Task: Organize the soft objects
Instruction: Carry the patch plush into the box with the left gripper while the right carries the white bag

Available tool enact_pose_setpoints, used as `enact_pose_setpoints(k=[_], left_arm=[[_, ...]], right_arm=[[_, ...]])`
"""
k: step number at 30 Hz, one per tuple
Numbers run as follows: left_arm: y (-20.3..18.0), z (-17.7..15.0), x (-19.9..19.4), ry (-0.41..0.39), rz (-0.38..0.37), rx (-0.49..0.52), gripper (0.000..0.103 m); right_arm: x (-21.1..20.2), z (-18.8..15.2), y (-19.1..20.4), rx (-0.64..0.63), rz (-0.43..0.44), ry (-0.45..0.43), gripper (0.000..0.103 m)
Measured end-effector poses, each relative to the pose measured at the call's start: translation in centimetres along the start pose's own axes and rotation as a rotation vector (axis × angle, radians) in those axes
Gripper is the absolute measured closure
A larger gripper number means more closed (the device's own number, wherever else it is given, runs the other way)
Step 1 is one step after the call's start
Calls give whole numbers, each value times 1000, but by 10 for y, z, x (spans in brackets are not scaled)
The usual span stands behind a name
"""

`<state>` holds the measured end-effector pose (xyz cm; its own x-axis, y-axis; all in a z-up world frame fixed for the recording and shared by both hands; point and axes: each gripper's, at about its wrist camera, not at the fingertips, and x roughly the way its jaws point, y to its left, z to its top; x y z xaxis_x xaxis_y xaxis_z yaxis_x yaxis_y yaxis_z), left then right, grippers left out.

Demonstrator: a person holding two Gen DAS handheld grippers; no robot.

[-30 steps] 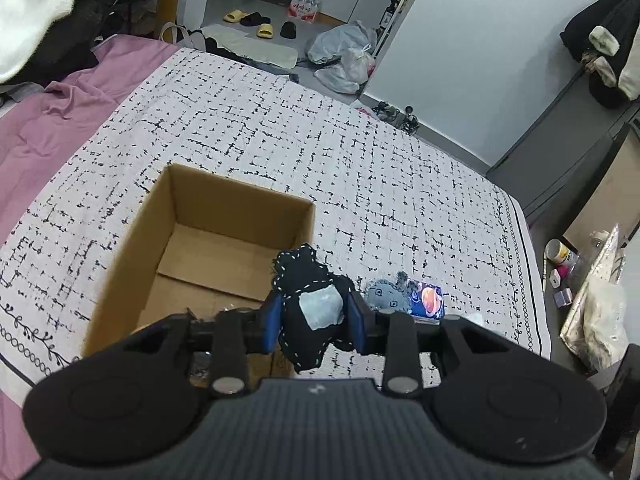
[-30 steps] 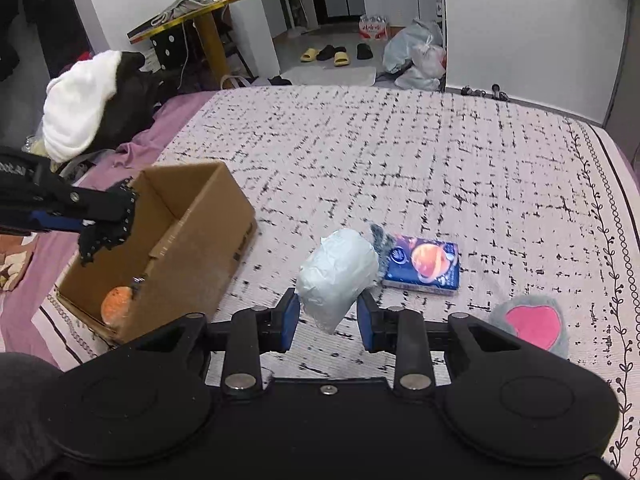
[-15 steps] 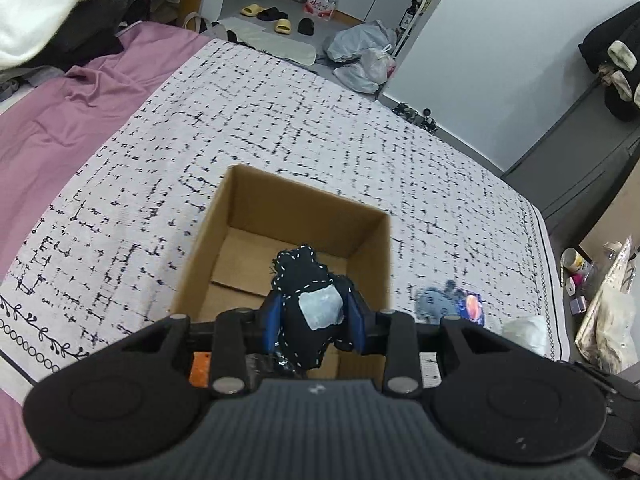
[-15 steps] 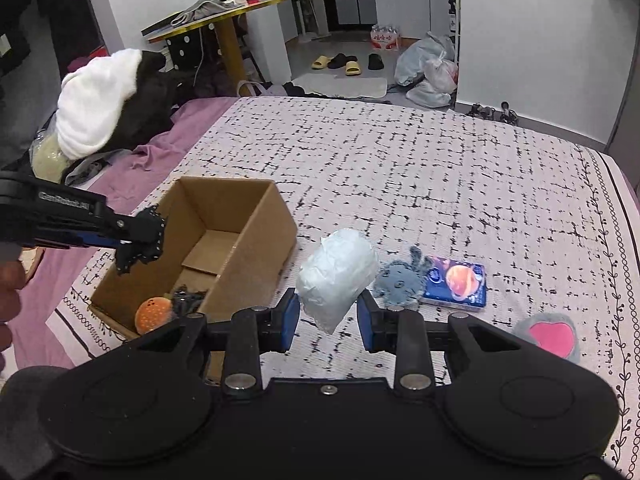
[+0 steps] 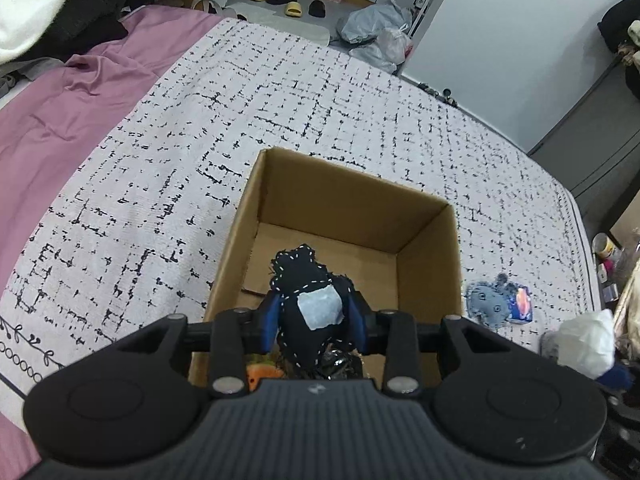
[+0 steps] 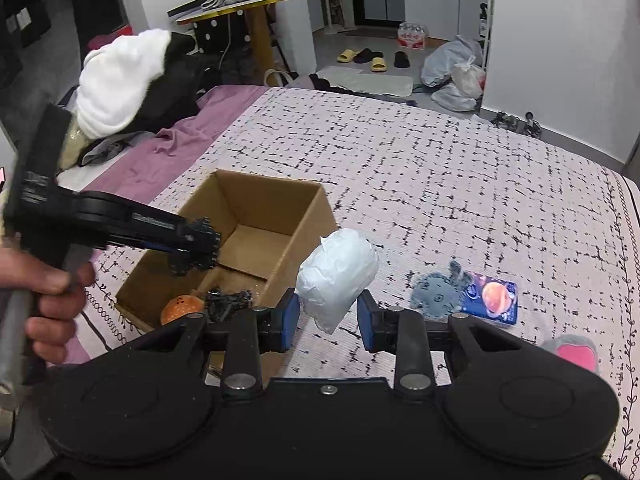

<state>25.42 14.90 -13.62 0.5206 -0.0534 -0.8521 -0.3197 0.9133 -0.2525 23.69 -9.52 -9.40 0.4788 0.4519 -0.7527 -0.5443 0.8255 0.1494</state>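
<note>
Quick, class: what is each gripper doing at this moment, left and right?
Left gripper: shut on the black stitched toy, over the cardboard box.
Right gripper: shut on the white soft bundle.

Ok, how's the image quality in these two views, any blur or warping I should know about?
Left wrist view: sharp, even indoor light, strong fisheye bending of the bed edges; the black plush and cardboard box are crisp. Right wrist view: same warping; the left hand-held gripper and the hand are motion-blurred, while the white bundle stays sharp.
</note>
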Motion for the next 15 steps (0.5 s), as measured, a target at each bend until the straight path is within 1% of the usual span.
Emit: enact_pose_setpoints(k=[3, 6, 8, 9, 11, 15], left_arm=[[-1, 0, 8, 17, 20, 12, 68], [-3, 0, 12, 18, 44, 30, 63], [-2, -1, 11, 15, 69, 32, 53], [-1, -1, 9, 10, 71, 29, 50], [2, -2, 3, -2, 61, 18, 41], [8, -3, -9, -9, 28, -2, 39]], right_arm=[[1, 5, 6, -4, 8, -2, 72], [3, 10, 12, -15, 15, 0, 72], [7, 13, 17, -25, 21, 2, 72], [8, 14, 19, -30, 23, 3, 72], [12, 17, 25, -43, 30, 6, 72], [21, 23, 36, -68, 42, 13, 72]])
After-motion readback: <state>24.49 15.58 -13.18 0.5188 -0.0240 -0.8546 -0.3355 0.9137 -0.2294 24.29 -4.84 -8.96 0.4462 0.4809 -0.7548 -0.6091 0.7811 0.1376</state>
